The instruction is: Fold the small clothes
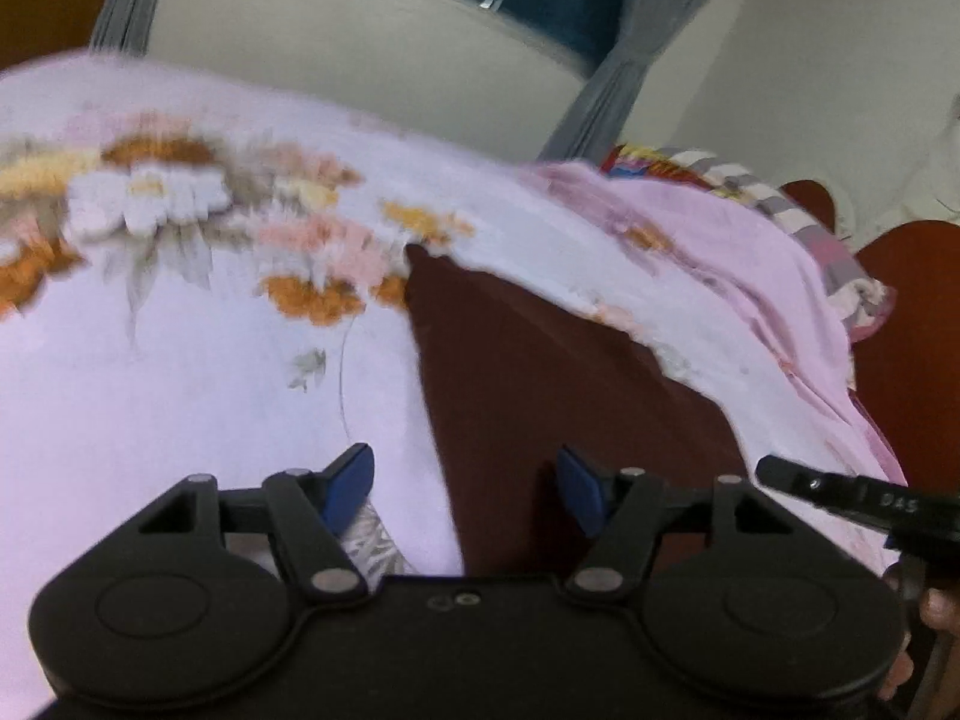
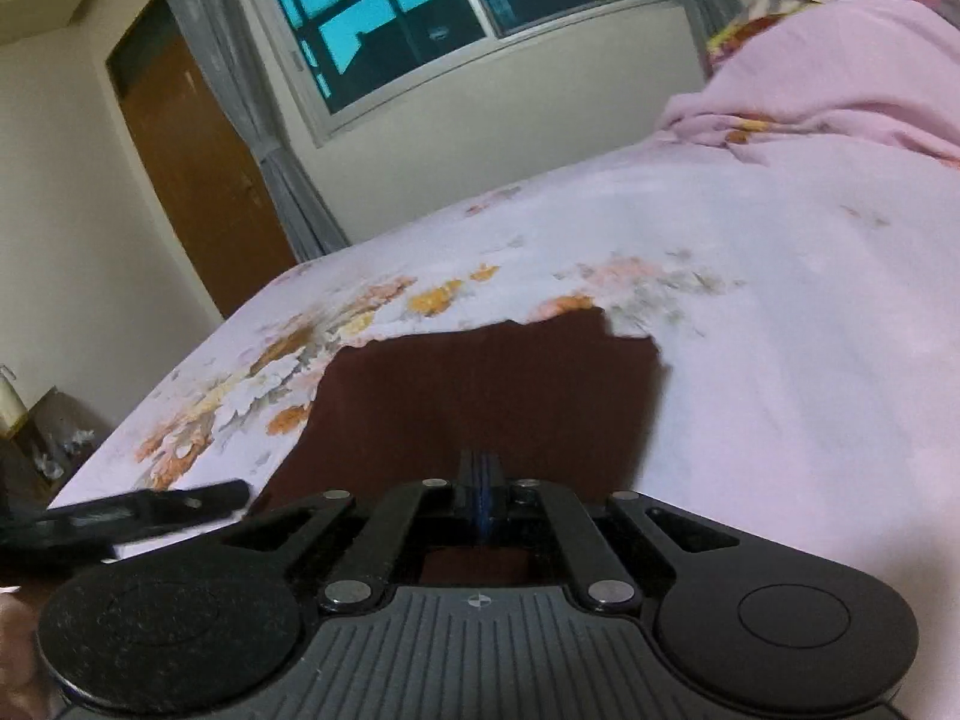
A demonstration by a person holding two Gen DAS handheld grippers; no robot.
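A dark maroon cloth (image 1: 540,390) lies flat on the lilac flowered bed sheet (image 1: 180,390). My left gripper (image 1: 465,486) is open, its blue pads (image 1: 348,486) wide apart over the cloth's near left edge with nothing between them. In the right wrist view the same maroon cloth (image 2: 480,396) lies straight ahead, and my right gripper (image 2: 480,474) is shut low over its near edge. I see no fabric pinched between its pads. The right gripper's finger (image 1: 840,489) shows at the cloth's right side, and the left gripper's finger (image 2: 180,501) at its left side.
A rumpled pink blanket (image 2: 840,60) and a striped pillow (image 1: 828,240) lie heaped at the head of the bed by a brown headboard (image 1: 912,330). Beyond the bed's far edge are a wall, a window (image 2: 450,18) with grey curtains and a wooden door (image 2: 198,180).
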